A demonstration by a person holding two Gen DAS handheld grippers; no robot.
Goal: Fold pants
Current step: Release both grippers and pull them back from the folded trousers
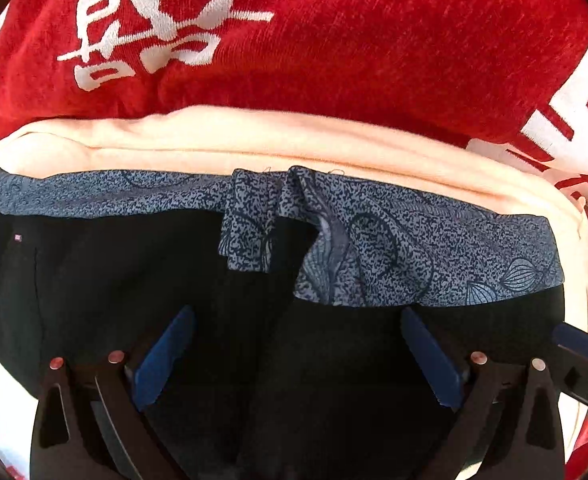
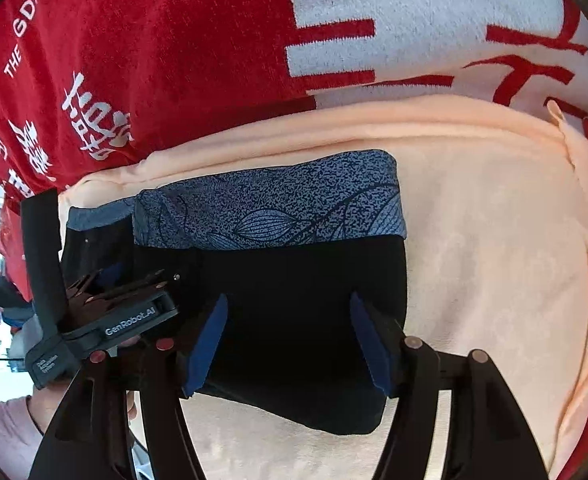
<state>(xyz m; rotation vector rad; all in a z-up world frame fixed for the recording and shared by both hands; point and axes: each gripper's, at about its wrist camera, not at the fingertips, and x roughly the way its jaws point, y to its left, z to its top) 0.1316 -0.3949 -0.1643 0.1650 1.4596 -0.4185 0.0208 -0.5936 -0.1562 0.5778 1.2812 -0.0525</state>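
Note:
Black pants (image 1: 134,272) with a blue patterned waistband (image 1: 394,236) lie folded on a peach cloth (image 1: 254,140). In the left wrist view my left gripper (image 1: 298,320) is open, its blue pads hovering over the black fabric just below the rumpled waistband. In the right wrist view the pants (image 2: 302,320) and waistband (image 2: 278,204) sit on the peach cloth (image 2: 494,260). My right gripper (image 2: 288,302) is open over the right part of the black fabric. The left gripper's body (image 2: 126,312) shows at the left, beside it.
A red blanket with white lettering (image 1: 334,40) lies beyond the peach cloth, also in the right wrist view (image 2: 154,60). The right gripper's edge (image 1: 582,356) shows at the right. A hand in a pink sleeve (image 2: 6,420) holds the left gripper.

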